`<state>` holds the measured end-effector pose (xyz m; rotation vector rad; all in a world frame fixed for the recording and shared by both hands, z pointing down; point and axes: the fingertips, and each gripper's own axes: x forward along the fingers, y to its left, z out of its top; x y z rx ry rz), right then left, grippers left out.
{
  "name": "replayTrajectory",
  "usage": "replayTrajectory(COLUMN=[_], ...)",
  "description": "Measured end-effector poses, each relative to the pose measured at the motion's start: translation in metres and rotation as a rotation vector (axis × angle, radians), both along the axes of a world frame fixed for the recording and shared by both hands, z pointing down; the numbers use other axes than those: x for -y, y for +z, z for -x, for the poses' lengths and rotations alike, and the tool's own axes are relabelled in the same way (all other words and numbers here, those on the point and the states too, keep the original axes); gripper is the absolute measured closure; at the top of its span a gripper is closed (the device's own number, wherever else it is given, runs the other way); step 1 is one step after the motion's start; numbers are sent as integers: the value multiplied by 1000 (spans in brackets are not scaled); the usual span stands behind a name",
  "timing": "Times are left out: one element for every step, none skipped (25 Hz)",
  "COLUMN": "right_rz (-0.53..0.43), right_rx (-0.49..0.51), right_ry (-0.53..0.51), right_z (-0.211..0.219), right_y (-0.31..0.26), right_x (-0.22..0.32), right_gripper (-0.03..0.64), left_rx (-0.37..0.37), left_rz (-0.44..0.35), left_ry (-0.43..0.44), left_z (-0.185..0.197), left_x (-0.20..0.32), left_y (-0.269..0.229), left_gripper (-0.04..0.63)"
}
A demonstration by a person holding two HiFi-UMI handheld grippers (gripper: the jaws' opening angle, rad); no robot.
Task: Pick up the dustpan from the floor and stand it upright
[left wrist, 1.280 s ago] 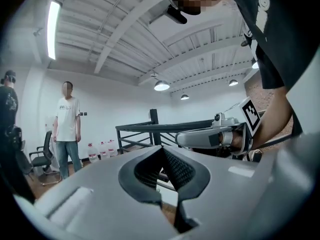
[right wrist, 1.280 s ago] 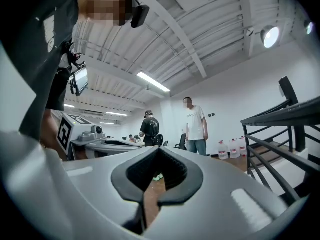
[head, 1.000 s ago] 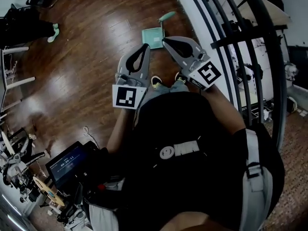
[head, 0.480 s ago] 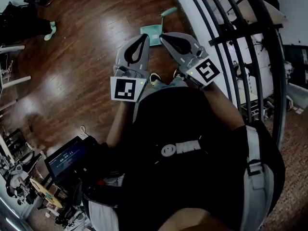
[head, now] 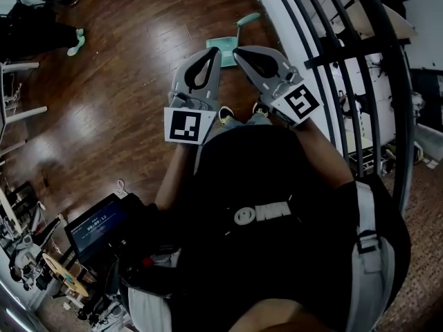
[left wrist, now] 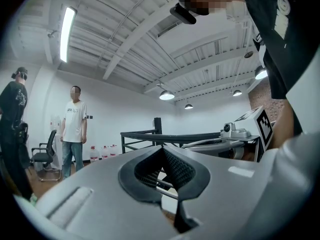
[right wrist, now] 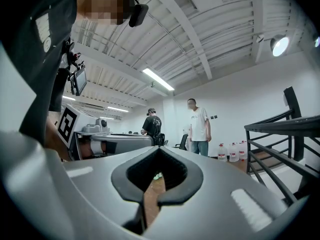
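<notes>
Dustpan [head: 221,48], a teal one, lay flat on the wood floor [head: 124,81] just ahead of the person's feet, its handle [head: 247,21] pointing away toward the black railing [head: 325,54]. From the head view, the left gripper [head: 212,54] and the right gripper [head: 240,52] were held side by side in front of the person's body, tips close together and angled toward each other, and both tips overlapped the dustpan's near edge in the picture; whether they touched it could not be told. Each carried its marker cube, the left [head: 183,126] and the right [head: 299,103]. In the left gripper view the left gripper [left wrist: 162,149] had its jaws pressed together at the tip, gripping nothing, with a person [left wrist: 75,129] standing by a white wall beyond. In the right gripper view the right gripper [right wrist: 158,150] was likewise closed tip to tip and empty, a strip of floor showing through the slit below the pads. Two people [right wrist: 199,124] stood farther off, near water bottles [right wrist: 227,153]. A small lit screen [head: 97,230] sat at the person's left.
</notes>
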<state>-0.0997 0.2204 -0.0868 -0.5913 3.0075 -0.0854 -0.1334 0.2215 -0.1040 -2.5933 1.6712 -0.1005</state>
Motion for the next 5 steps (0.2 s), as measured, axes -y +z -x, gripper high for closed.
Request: replayTrajectory(right_rz=[-2, -1, 2, 4, 5], right_rx=[0, -4, -10, -16, -23], right_ry=[-2, -1, 1, 2, 3], right_z=[-1, -2, -3, -4, -6], right_y=[-1, -2, -2, -2, -2], right_x=[0, 1, 2, 3, 3], right_gripper=[615, 615, 615, 615, 615], left_rx=[-1, -1, -1, -1, -2], left_rz=[2, 3, 4, 4, 5], left_ry=[0, 0, 0, 0, 1], left_z=[-1, -2, -3, -4, -5], left_x=[1, 1, 2, 2, 3], left_y=[-1, -1, -2, -3, -3], left_gripper=[578, 578, 578, 578, 578])
